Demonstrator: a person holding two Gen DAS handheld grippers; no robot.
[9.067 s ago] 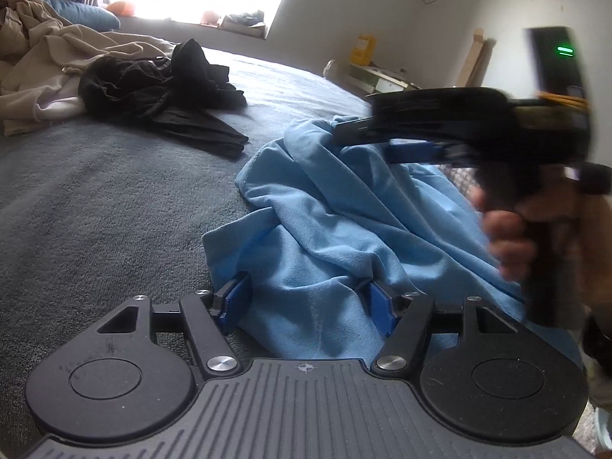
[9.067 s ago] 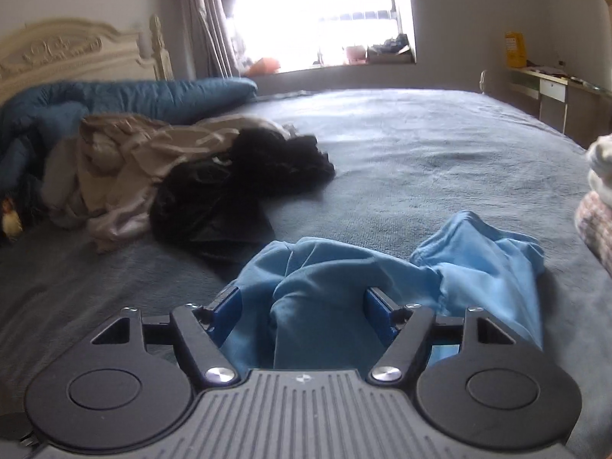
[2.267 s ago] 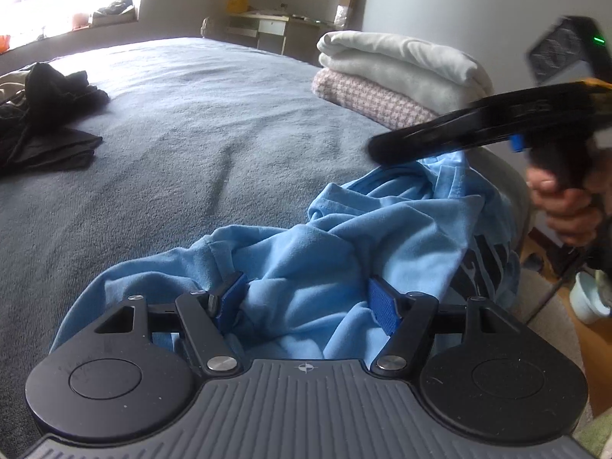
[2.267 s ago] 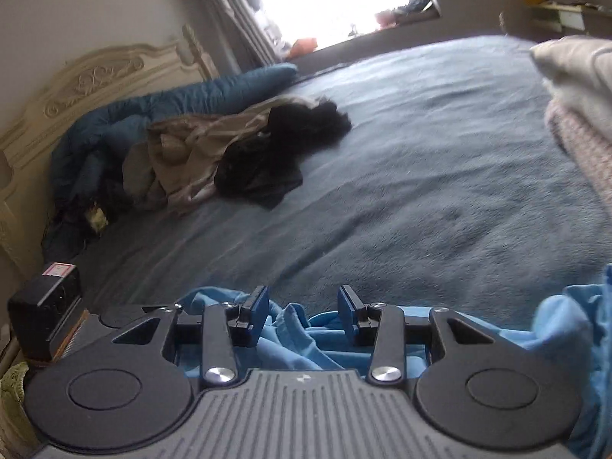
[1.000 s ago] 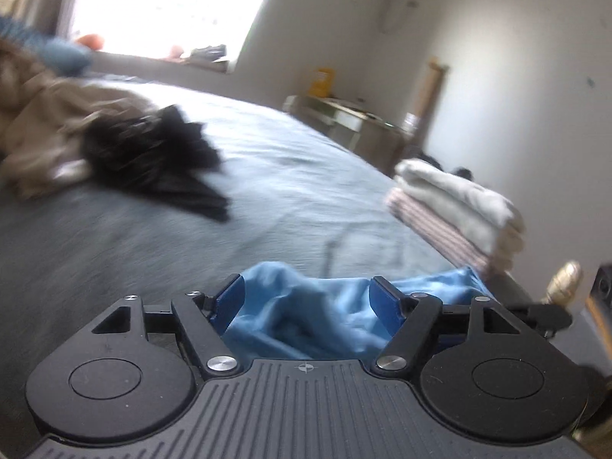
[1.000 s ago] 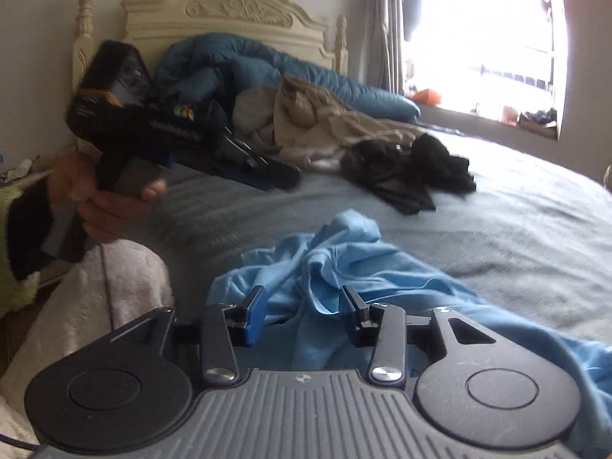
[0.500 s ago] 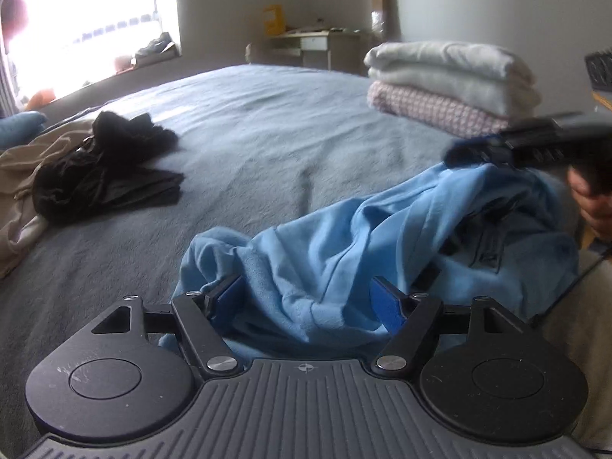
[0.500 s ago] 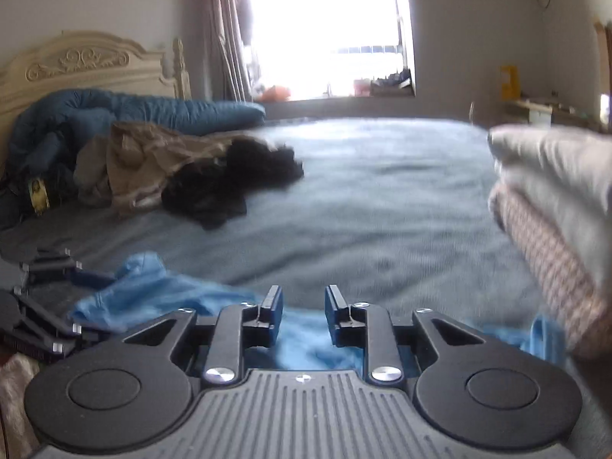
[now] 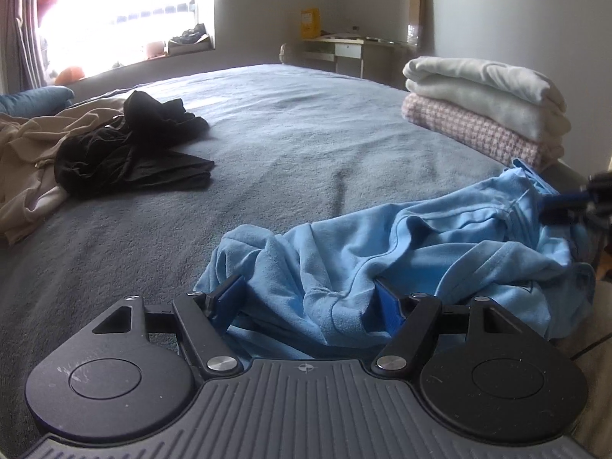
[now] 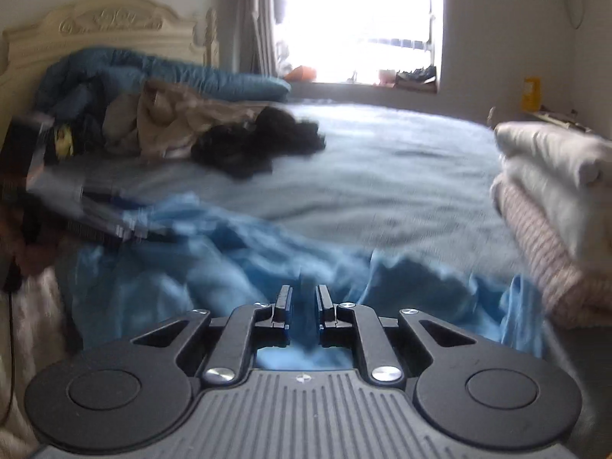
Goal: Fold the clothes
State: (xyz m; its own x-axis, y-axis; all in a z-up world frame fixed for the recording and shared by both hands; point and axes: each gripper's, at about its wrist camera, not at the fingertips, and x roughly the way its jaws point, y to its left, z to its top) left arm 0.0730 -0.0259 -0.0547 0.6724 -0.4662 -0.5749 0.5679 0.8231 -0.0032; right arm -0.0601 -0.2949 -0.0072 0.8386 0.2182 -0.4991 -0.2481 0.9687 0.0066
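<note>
Our left tongs (image 9: 311,298) are spread wide, the crumpled blue shirt (image 9: 413,252) bunched between the fingers but not yet pinched; our right tongs (image 10: 303,308) are pressed nearly together on a fold of the same shirt. The shirt lies on the grey bed (image 9: 298,122) directly ahead of both tongs, stretched from one to the other. Ahead and to the right sits a stack of folded clothes (image 9: 485,103); ahead and to the left, a black garment (image 9: 130,149) on a beige one (image 9: 26,145). We judge that the left should close on a single edge, then both pull apart to flatten the cloth.
</note>
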